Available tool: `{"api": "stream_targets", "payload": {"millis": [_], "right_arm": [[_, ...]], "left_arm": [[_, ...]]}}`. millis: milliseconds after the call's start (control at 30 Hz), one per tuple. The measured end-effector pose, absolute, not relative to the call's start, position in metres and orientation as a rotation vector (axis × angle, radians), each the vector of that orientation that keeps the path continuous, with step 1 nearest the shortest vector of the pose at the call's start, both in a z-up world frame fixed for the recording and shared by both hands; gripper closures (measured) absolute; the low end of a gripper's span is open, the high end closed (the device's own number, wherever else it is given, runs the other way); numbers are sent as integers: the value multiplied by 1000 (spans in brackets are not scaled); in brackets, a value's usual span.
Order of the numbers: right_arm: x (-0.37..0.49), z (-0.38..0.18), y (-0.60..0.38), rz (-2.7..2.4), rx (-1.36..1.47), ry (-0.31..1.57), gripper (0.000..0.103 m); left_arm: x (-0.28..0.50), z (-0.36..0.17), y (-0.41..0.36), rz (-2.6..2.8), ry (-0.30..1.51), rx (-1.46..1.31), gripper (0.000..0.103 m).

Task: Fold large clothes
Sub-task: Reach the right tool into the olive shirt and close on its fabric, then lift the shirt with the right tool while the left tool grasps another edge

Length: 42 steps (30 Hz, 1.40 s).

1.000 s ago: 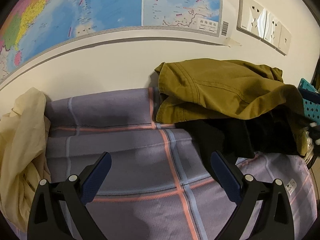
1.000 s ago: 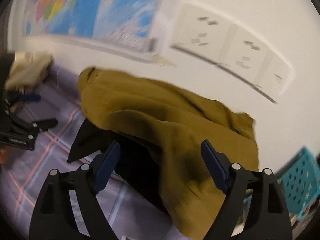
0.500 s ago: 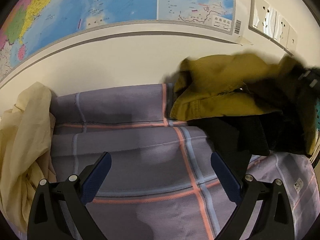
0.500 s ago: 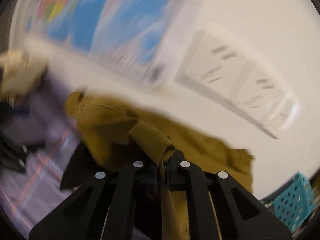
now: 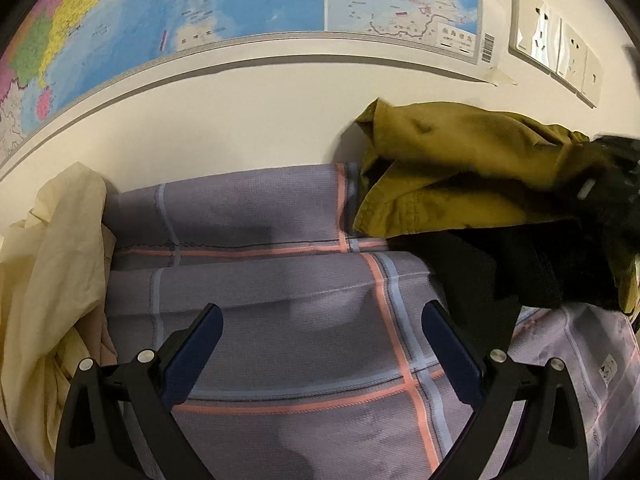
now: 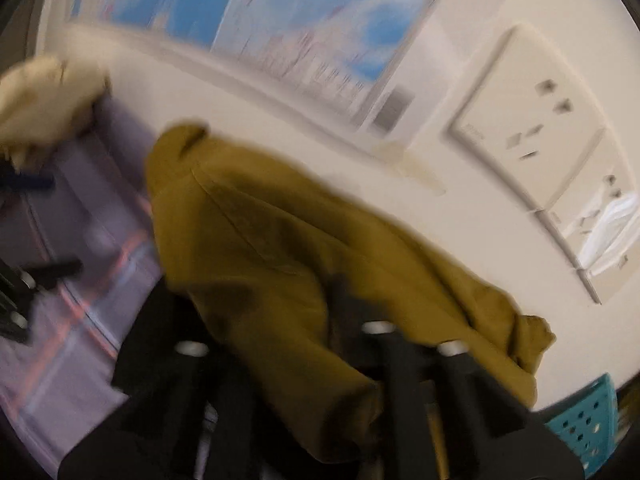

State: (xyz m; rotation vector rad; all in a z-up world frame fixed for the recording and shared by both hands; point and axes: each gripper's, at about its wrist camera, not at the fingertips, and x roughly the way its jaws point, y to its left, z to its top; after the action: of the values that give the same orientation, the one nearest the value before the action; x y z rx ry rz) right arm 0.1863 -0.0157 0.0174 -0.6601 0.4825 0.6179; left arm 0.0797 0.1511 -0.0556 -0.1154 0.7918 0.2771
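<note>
An olive-brown garment (image 5: 460, 172) lies bunched at the back right of a purple plaid sheet (image 5: 260, 280), on top of a black garment (image 5: 500, 272). My right gripper (image 6: 348, 312) is shut on a fold of the olive garment (image 6: 280, 248), which drapes over its fingers; the view is blurred by motion. In the left wrist view that gripper shows as a dark blur (image 5: 612, 184) at the garment's right end. My left gripper (image 5: 322, 312) hangs open over bare sheet, left of the pile, holding nothing.
A cream cloth (image 5: 52, 260) is heaped at the sheet's left edge. A wall with a map (image 5: 200, 8) and sockets (image 5: 552, 40) stands right behind the clothes. A teal perforated basket (image 6: 588, 416) sits at the far right.
My right gripper went from wide open to shut on a fold of the olive garment and has pulled it, lifting its right end. My left gripper stayed open and nearly still.
</note>
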Motion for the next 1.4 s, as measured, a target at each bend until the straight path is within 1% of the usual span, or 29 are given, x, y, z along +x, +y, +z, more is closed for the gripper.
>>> {"api": "stream_targets", "payload": {"millis": [100,200,333,467,600,633,667,700,733,767,800,833,900,1100,1233,1367,1400], "right_arm": [[182,72,-44,625,-520,417,100],[184,129,-92,616,-344,410,101],[171,177,-147,589,-192,390,101],[158,203,-187,566,-120,378,101],[150,210,-210,581,-68,379,101],[149,204,-206,582,-63,378,101],[148,205,-210,586,-45,378,101],[147,206,-215,586,-39,377,101],[145,208,-219,575,-40,370,101],[142,211,-228,572,-34,368,101],[141,213,-233,572,-28,368,101],[139,216,-236,564,-23,364,101],[133,229,-247,545,-12,350,101],[83,303,-279,519,12,206,101],[22,362,-292,492,-21,67,101],[-41,404,-304,489,-49,-49,101],[-58,412,-307,497,-56,-76,101]], "left_arm": [[81,-55,154,265,783,-115,7],[84,-49,154,212,747,-109,7],[92,-37,146,119,682,-106,7],[89,-19,127,-110,583,-167,7],[94,-10,89,-182,514,-83,7],[101,-10,81,-187,514,-63,7],[110,-11,78,-186,522,-52,10],[122,-10,74,-189,529,-44,17],[131,-10,72,-197,529,-47,41],[145,-10,70,-206,550,-50,75],[154,-11,70,-199,576,-51,98],[162,-8,71,-203,597,-71,101],[163,9,74,-202,549,-97,101],[137,99,63,-266,379,-64,102],[98,168,65,-282,215,-74,102],[34,233,82,-257,55,-77,102],[23,243,85,-250,31,-75,102]]}}
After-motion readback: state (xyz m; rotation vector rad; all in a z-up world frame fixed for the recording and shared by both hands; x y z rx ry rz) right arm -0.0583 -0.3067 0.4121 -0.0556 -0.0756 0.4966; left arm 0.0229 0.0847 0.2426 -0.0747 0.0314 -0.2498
